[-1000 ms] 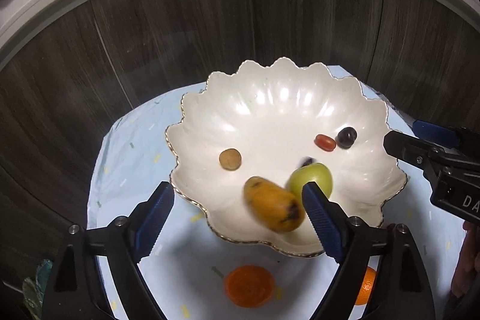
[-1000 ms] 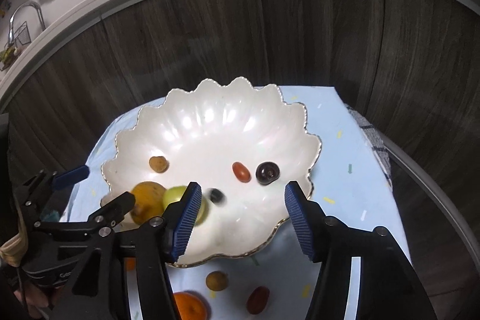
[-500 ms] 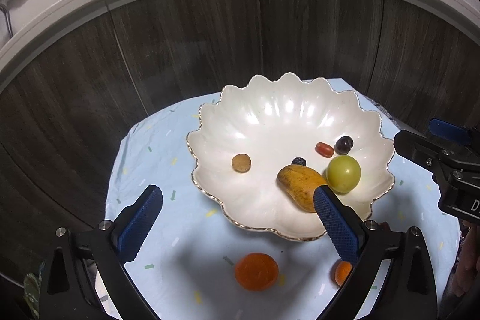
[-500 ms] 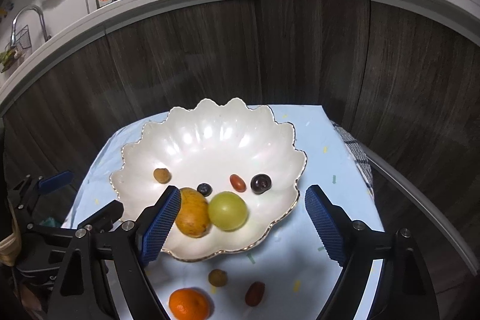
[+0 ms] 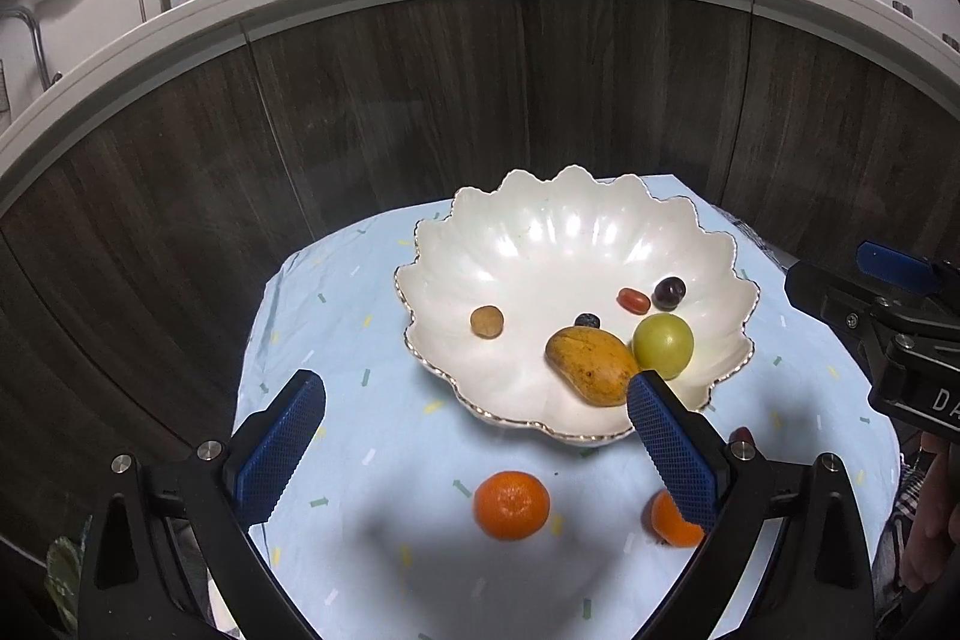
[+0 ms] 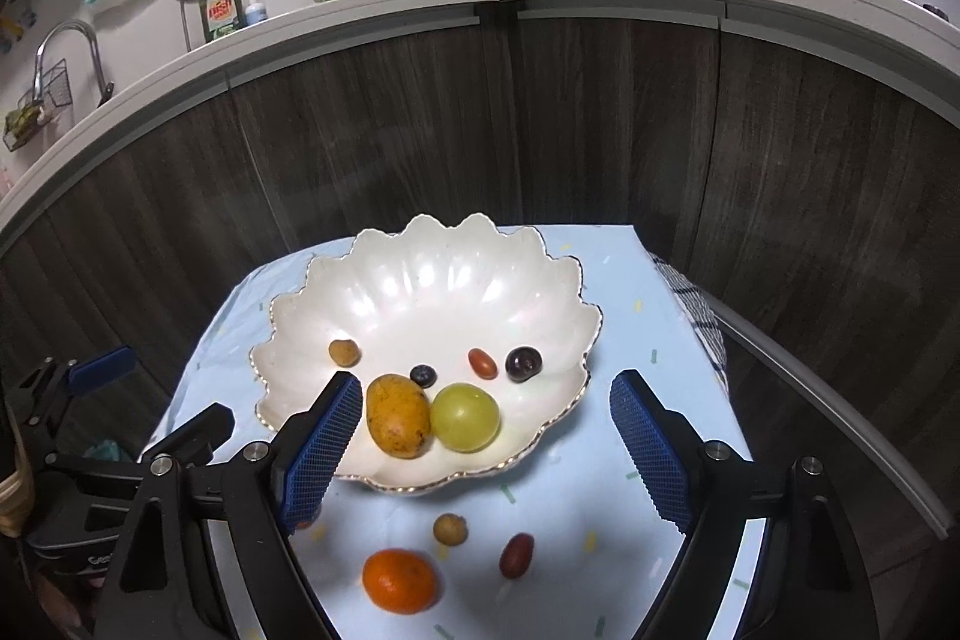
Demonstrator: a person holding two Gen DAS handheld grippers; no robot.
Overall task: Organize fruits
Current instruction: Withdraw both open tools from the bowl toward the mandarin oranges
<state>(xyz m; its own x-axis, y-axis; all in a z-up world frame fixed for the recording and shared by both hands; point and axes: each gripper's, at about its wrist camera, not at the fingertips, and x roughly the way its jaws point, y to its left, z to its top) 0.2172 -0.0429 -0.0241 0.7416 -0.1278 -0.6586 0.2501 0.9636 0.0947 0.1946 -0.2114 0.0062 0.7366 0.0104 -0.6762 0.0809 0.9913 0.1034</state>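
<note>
A white scalloped bowl stands on a pale blue cloth. In it lie a yellow mango touching a green round fruit, a blueberry, a small red fruit, a dark grape and a brown longan. My left gripper hangs open above the bowl's near rim, holding nothing. My right gripper is open too, above the bowl's near side, with nothing held.
On the cloth in front of the bowl lie an orange, a second orange partly behind my finger, a longan and a dark red fruit. Dark wood cabinet fronts rise close behind.
The mango and the green fruit, blurred between the fingers a second ago, now lie still in the bowl. Both grippers have opened wider and drawn back and up.
</note>
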